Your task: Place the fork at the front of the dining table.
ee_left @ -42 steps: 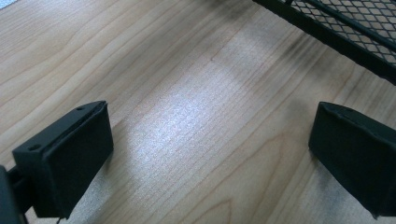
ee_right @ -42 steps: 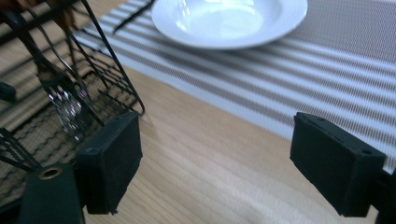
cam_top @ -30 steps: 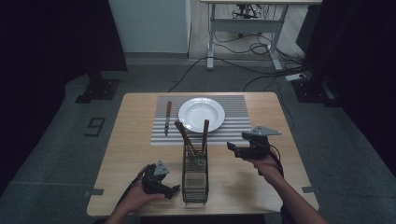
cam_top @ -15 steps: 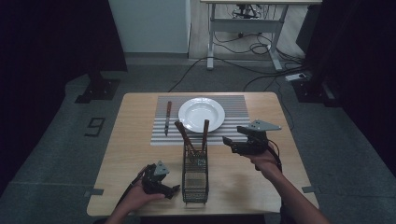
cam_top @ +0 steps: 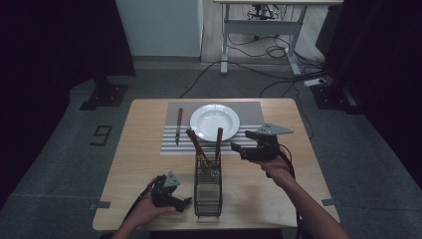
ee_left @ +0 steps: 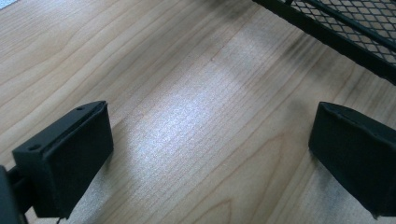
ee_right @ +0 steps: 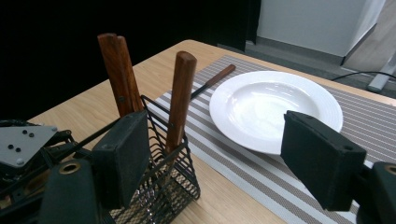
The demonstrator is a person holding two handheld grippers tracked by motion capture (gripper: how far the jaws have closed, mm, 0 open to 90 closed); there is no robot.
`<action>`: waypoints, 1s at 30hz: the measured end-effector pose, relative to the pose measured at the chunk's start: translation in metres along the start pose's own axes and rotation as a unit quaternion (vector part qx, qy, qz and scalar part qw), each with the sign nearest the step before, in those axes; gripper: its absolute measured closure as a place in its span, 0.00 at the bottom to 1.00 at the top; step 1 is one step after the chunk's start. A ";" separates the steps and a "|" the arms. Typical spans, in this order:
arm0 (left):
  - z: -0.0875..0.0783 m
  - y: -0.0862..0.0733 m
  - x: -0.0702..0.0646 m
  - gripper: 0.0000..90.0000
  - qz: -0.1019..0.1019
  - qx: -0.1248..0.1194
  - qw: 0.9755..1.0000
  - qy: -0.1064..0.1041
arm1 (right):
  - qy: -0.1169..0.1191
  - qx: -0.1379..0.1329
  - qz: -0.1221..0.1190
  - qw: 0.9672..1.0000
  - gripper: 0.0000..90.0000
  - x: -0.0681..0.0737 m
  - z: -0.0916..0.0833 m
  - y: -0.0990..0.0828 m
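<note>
We hold the right gripper (cam_top: 238,147), jaws apart, beside the black wire-mesh cutlery basket (cam_top: 207,186), nearing its wooden-handled utensils (ee_right: 180,100). Left gripper (cam_top: 185,202) rests spread, empty. Next, probably: straddle one handle, close.

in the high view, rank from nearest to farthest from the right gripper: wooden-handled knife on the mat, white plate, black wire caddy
From the right gripper:
1. Black wire mesh caddy, just to its left.
2. Round white plate, beyond it on the striped mat.
3. Wooden-handled knife, left of the plate.
</note>
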State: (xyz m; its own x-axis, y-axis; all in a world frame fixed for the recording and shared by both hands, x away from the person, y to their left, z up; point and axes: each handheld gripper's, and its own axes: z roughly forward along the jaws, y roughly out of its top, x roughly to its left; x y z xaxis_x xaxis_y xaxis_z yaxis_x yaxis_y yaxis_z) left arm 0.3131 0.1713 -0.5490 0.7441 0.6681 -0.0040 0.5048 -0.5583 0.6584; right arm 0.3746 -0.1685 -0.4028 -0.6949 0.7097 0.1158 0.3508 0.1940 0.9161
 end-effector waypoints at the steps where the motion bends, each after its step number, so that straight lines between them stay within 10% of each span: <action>1: 0.000 0.000 0.000 0.00 0.000 0.000 1.000 0.000 | 0.003 0.003 -0.001 1.000 0.27 0.001 0.003 0.002; 30: 0.000 0.000 0.000 0.00 0.000 0.000 1.000 -0.001 | 0.040 0.030 0.004 0.999 0.38 0.005 0.048 0.006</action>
State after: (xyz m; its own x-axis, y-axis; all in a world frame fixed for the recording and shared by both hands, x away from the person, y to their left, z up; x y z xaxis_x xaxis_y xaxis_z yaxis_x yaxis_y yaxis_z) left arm 0.3131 0.1712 -0.5490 0.7442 0.6679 -0.0056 0.5054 -0.5576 0.6585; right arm 0.4034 -0.1314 -0.4148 -0.7389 0.6559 0.1547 0.3912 0.2306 0.8909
